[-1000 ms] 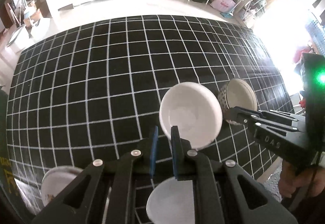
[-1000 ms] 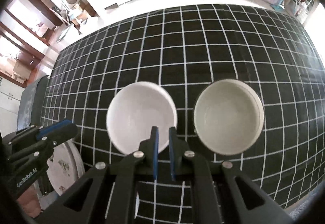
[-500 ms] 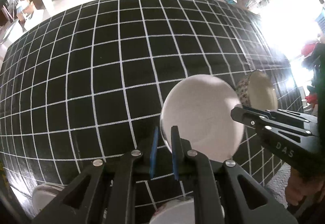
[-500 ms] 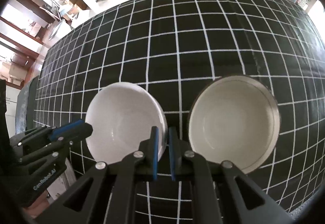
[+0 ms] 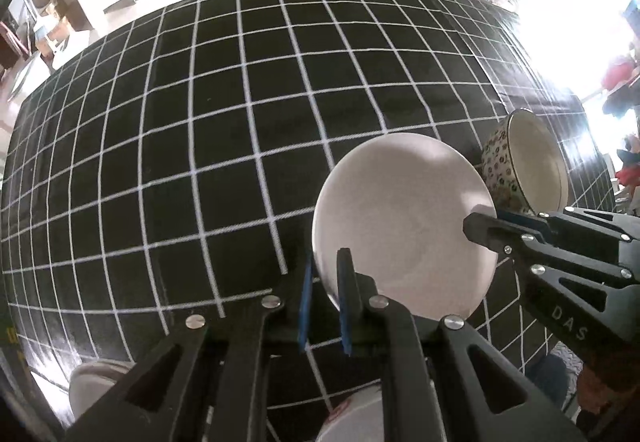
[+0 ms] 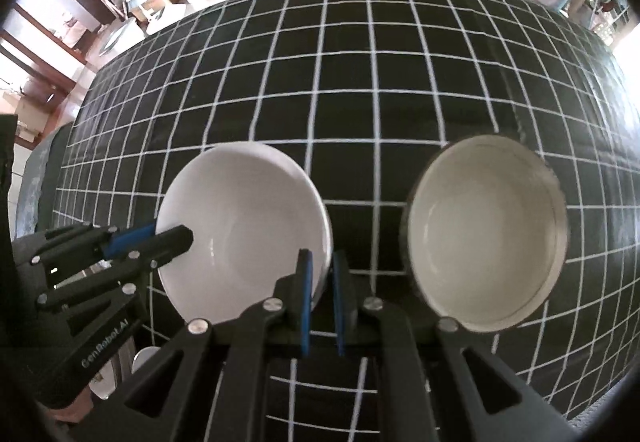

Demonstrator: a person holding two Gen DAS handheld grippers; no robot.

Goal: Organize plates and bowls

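Checked cloth (image 5: 224, 145), both-gripped white bowl (image 6: 244, 230)

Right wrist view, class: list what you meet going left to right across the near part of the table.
left gripper → white bowl → right gripper → cream bowl

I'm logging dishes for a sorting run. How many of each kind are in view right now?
Plain white bowl: 1
Patterned bowl: 1
Half-hidden dishes, kind unclear: 2
Total: 4
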